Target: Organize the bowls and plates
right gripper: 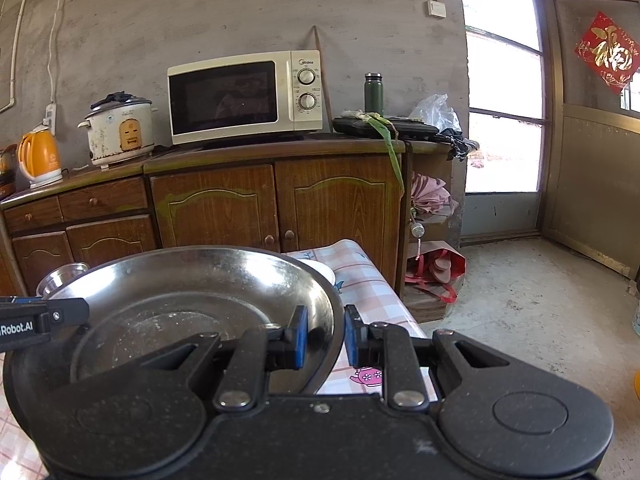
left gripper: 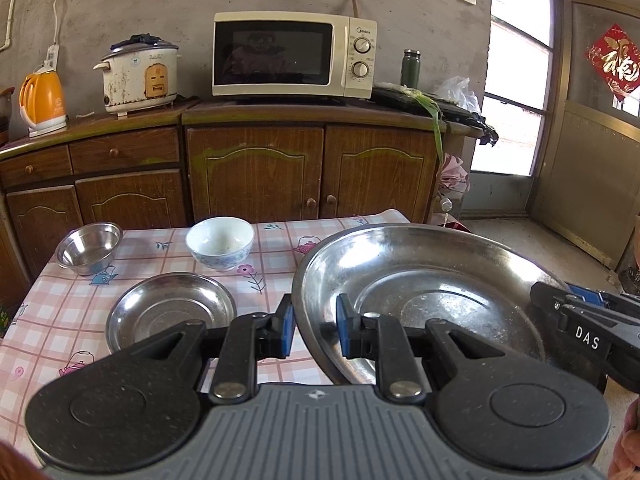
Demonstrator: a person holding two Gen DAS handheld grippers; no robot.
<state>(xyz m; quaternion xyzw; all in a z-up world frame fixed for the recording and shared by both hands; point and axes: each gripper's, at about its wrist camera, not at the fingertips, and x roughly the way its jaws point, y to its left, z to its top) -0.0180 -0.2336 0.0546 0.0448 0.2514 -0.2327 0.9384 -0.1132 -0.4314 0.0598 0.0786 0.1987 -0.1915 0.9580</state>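
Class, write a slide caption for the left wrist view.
Both tools straddle the large steel plate's rim above the checked table.

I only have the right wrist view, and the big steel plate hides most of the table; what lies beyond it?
Observer: A small steel plate lies flat on the tablecloth, left of the large steel plate.
Operator: Are the bowls nested?
Observer: No. The ceramic bowl and the steel bowl stand apart, upright, behind the small steel plate.
Operator: How does the left gripper sit?
Observer: The left gripper straddles the large steel plate's left rim, one finger inside, one outside.
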